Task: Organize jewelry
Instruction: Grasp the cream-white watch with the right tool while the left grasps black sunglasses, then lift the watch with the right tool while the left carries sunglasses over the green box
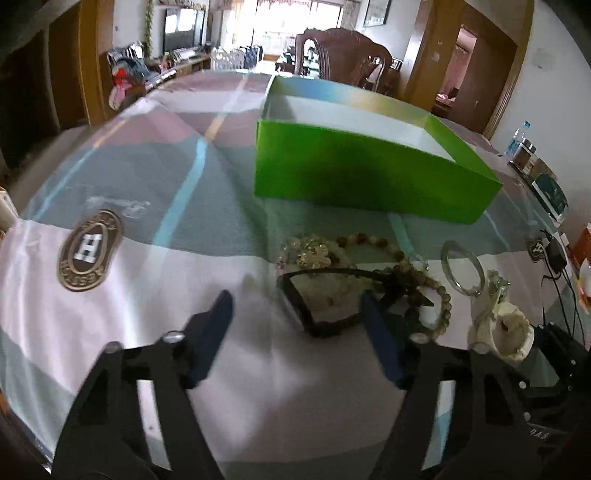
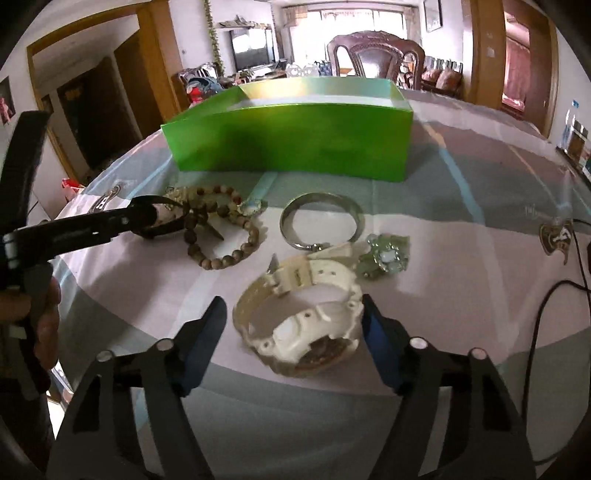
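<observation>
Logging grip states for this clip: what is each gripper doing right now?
Left gripper: open, jaws either side of the black bracelet, not gripping.
Right gripper: open, jaws straddling the white watch, not pressing.

- I get strong daylight from the windows (image 2: 332,26) at top centre, blown out white.
- Glare streaks wash my tablecloth (image 1: 110,332) at lower left.
- The green box (image 2: 291,144) shows a dark shadow patch.
- Fisheye bends the edges; corners go black, and the left view looks motion-smeared.
</observation>
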`<state>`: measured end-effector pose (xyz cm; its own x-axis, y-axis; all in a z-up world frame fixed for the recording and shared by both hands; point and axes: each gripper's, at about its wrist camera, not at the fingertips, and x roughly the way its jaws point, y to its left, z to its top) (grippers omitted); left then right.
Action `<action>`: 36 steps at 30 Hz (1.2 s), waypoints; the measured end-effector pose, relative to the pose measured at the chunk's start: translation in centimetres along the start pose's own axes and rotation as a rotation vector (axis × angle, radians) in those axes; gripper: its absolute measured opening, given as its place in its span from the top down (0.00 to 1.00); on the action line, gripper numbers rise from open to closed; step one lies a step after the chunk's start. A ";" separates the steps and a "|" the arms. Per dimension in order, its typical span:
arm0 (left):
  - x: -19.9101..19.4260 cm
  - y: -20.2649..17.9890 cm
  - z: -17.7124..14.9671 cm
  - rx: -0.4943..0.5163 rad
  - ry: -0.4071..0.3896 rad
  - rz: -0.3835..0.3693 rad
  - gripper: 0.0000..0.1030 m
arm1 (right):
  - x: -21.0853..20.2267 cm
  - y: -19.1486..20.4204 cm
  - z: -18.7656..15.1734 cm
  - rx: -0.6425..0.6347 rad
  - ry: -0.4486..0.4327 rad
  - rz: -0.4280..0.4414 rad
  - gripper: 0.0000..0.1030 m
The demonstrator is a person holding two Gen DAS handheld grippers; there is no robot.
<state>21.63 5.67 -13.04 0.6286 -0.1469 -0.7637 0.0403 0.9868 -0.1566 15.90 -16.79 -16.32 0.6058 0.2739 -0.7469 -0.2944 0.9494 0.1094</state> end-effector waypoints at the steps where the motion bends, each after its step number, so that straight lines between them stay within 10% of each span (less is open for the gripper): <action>1: 0.3 0.0 0.0 -0.003 0.007 -0.003 0.57 | 0.0 0.1 0.0 -0.009 0.002 0.003 0.35; 8: -1.1 0.6 -0.1 -0.032 -0.048 -0.045 0.90 | -0.7 0.3 -0.4 -0.019 -0.003 0.041 0.39; 21: -12.9 -0.8 -1.4 0.011 -0.428 -0.046 0.91 | -7.7 1.3 -0.5 -0.049 -0.265 0.031 0.40; 36: -13.9 -1.2 -2.3 0.022 -0.399 -0.080 0.91 | -9.6 2.1 -0.6 -0.048 -0.314 0.020 0.40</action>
<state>11.06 6.32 -3.72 0.8748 -0.1893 -0.4460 0.1150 0.9753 -0.1885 8.98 -17.51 -9.31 0.7959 0.3340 -0.5050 -0.3390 0.9369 0.0854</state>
